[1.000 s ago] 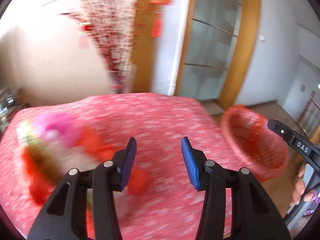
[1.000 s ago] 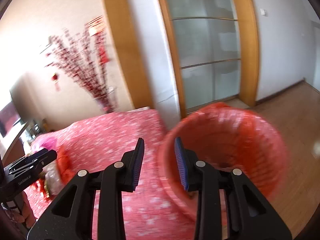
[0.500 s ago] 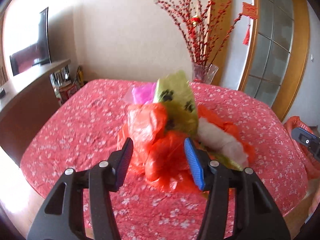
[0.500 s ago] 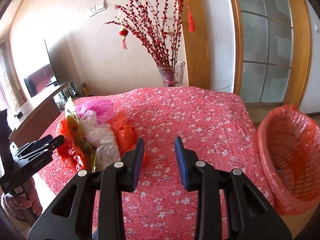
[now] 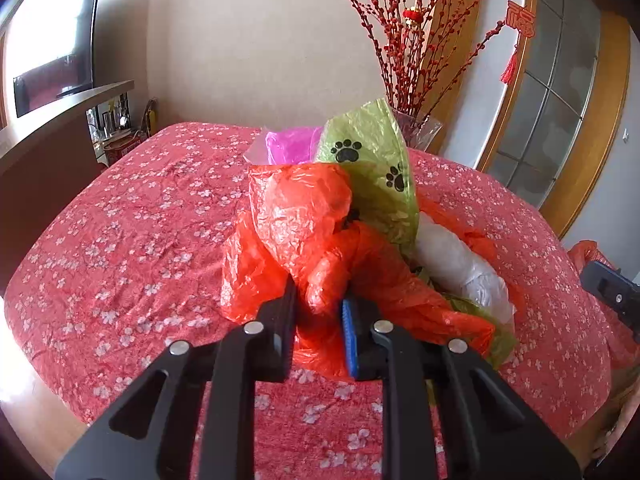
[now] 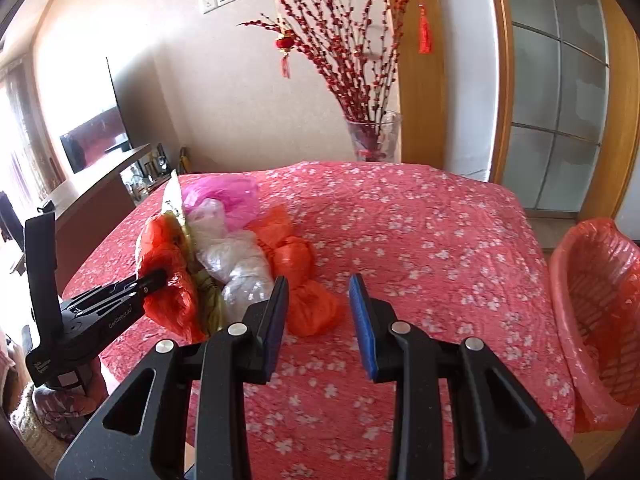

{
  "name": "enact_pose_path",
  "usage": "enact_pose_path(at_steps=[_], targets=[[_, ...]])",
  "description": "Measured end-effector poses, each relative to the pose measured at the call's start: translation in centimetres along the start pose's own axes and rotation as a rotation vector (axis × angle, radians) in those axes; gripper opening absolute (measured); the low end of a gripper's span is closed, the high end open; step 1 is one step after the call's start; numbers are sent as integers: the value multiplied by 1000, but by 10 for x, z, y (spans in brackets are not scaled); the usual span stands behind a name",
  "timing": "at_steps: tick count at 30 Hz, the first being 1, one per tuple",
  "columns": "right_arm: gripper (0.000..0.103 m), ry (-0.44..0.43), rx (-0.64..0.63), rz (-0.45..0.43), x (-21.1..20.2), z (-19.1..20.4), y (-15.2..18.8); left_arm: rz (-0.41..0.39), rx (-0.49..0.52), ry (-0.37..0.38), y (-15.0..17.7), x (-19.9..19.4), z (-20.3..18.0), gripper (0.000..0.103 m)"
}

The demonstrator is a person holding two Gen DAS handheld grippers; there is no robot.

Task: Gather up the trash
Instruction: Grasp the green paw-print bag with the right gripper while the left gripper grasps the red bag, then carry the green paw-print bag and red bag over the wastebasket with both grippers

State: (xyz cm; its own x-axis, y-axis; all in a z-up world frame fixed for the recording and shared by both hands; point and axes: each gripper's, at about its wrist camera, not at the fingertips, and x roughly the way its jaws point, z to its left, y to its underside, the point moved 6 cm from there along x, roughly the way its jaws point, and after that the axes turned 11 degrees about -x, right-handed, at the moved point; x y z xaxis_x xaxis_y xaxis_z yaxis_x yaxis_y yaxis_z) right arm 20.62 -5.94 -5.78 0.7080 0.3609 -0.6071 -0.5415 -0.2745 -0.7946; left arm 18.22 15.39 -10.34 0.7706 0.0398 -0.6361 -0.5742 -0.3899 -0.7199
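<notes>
A heap of crumpled plastic bags lies on the red flowered tablecloth (image 5: pixel 132 240): an orange bag (image 5: pixel 296 224), a green paw-print bag (image 5: pixel 372 168), a pink bag (image 5: pixel 288 146) and a clear bag (image 5: pixel 460 268). My left gripper (image 5: pixel 318 312) is shut on a fold of the orange bag; it also shows in the right wrist view (image 6: pixel 160 280) at the heap's left side. My right gripper (image 6: pixel 318 312) is open and empty above the cloth, just right of another orange bag (image 6: pixel 304 280).
A red basket lined with a red bag (image 6: pixel 596 312) stands off the table's right edge. A glass vase of red branches (image 6: pixel 372 136) stands at the table's far edge. A dark sideboard with a television (image 6: pixel 96 140) is on the left.
My left gripper has swung from the basket side to the heap, moved in and closed on the orange bag. My right gripper has swung off the basket and now faces the table.
</notes>
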Motion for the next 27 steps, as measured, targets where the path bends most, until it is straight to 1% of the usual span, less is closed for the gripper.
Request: enact_pose_path(at_steps=[2, 5, 8, 10, 13, 16, 21, 27], targets=[[33, -20, -13, -3, 4, 10, -3, -29, 6, -7, -5, -10, 5, 20], [33, -58, -38, -5, 11, 29, -9, -73, -11, -23, -17, -25, 19, 20], [33, -103, -69, -5, 21, 52, -13, -123, -31, -58, -32, -35, 36, 20], [32, -130, -85, -2, 28, 65, -15, -142, -45, -81, -41, -37, 48, 20], [26, -176, -115, 8, 43, 88, -18, -164, -57, -110, -54, -37, 63, 20], [26, -204, -140, 30, 59, 106, -18, -179, -78, -130, -65, -36, 77, 20], [26, -193, -169, 75, 84, 117, -14, -189, -105, -143, -76, -37, 95, 20], [26, -150, -173, 142, 104, 114, -7, -178, -103, -131, -77, -33, 93, 20]])
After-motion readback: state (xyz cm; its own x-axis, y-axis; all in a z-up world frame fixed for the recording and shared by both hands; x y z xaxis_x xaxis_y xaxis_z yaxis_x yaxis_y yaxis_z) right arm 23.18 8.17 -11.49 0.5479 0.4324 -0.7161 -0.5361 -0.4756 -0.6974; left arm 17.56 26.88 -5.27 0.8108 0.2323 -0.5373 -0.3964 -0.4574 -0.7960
